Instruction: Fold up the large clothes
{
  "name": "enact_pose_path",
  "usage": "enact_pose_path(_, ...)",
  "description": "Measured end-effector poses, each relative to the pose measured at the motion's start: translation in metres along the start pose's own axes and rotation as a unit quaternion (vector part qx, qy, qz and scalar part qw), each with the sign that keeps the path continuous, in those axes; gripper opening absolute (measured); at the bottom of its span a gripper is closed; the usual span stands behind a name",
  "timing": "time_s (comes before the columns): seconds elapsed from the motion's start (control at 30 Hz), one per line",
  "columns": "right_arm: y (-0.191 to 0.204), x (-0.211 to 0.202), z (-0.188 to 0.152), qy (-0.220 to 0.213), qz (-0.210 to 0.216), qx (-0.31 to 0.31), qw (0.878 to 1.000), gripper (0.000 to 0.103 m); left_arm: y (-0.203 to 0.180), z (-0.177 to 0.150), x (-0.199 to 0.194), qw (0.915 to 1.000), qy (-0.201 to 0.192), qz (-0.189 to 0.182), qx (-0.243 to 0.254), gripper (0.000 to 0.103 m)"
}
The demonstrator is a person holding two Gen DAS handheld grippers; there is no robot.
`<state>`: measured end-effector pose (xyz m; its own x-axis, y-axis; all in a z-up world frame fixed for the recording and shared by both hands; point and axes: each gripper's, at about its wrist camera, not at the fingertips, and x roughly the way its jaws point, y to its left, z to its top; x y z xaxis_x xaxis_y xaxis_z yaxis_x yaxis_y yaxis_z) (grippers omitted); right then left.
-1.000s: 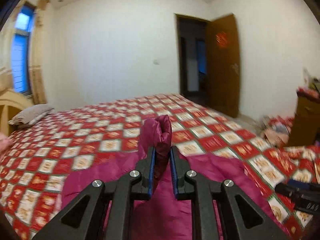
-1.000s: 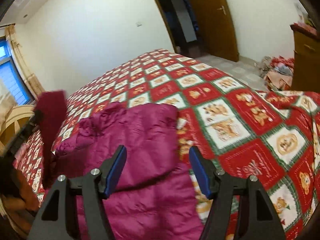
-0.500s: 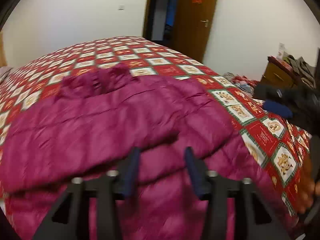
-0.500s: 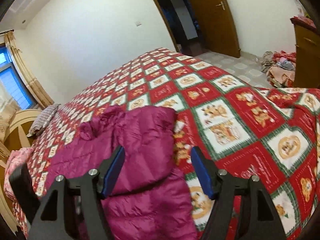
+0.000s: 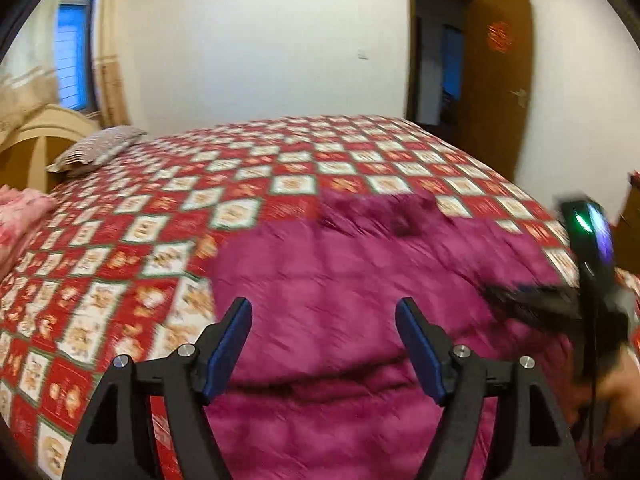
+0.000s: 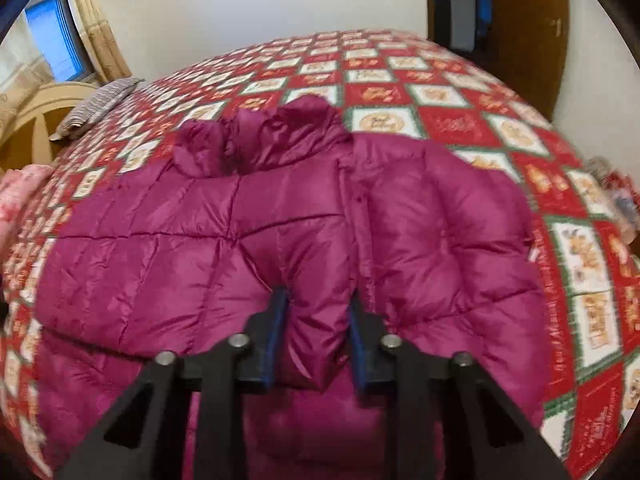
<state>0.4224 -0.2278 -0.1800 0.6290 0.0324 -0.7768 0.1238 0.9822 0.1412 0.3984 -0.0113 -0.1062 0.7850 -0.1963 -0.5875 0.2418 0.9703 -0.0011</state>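
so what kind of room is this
Most likely a home bedroom: a large bed under a red patchwork quilt, a striped pillow by the cream wooden headboard, and a brown wooden door.

No text could be read anywhere. The red decoration on the brown door was too blurred to make out, and the lettering in the quilt's red squares was likewise illegible.

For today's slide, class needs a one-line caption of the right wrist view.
Right gripper pinches a fold of the magenta puffer jacket lying on the red patchwork quilt.
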Motion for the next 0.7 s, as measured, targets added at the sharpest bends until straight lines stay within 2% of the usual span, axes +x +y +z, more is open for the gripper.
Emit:
enact_pose_path(0.1, -0.010, -0.019, -0.003, -0.024, -0.018, 0.019, 0.999, 0.024, 0.010, 0.014, 0.013, 0.9996, -0.011, 0.024, -0.013, 0.075)
enact_pose_path(0.2, -0.018, -0.019, -0.005, -0.016, -0.025, 0.020, 0.999, 0.024, 0.012, 0.019, 0.037, 0.9980, -0.010, 0.062, -0.010, 0.075)
enact_pose_path(0.27, -0.020, -0.012, -0.011, -0.008, -0.036, 0.012, 0.999, 0.034, 0.013, 0.016, 0.062, 0.9959, 0.009, 0.089, -0.008, 0.075)
enact_pose_path(0.37, -0.023, -0.014, -0.011, -0.004, -0.037, 0.010, 0.999, 0.045, 0.018, 0.001, 0.100, 0.9914, 0.059, 0.116, -0.008, 0.075)
enact_pose_path(0.4, -0.027, -0.023, -0.010, -0.016, -0.045, 0.022, 0.999, 0.045, 0.020, -0.007, 0.111, 0.9899, 0.076, 0.119, -0.008, 0.075)
enact_pose_path(0.47, -0.027, -0.047, -0.006, -0.070, -0.067, 0.037, 0.995, 0.045, 0.024, -0.016, 0.113, 0.9900, 0.078, 0.116, -0.017, 0.075)
enact_pose_path(0.53, -0.017, -0.065, 0.002, -0.111, -0.071, 0.015, 0.991, 0.045, 0.027, -0.016, 0.111, 0.9908, 0.076, 0.108, -0.027, 0.075)
enact_pose_path(0.57, -0.008, -0.068, 0.008, -0.121, -0.064, -0.001, 0.991, 0.045, 0.028, -0.014, 0.110, 0.9911, 0.077, 0.104, -0.033, 0.075)
enact_pose_path(0.63, 0.006, -0.059, 0.020, -0.114, -0.044, -0.023, 0.992, 0.045, 0.029, -0.008, 0.111, 0.9914, 0.078, 0.098, -0.037, 0.075)
enact_pose_path(0.7, 0.013, -0.043, 0.028, -0.106, -0.045, -0.032, 0.993, 0.045, 0.028, -0.003, 0.114, 0.9906, 0.076, 0.108, -0.034, 0.075)
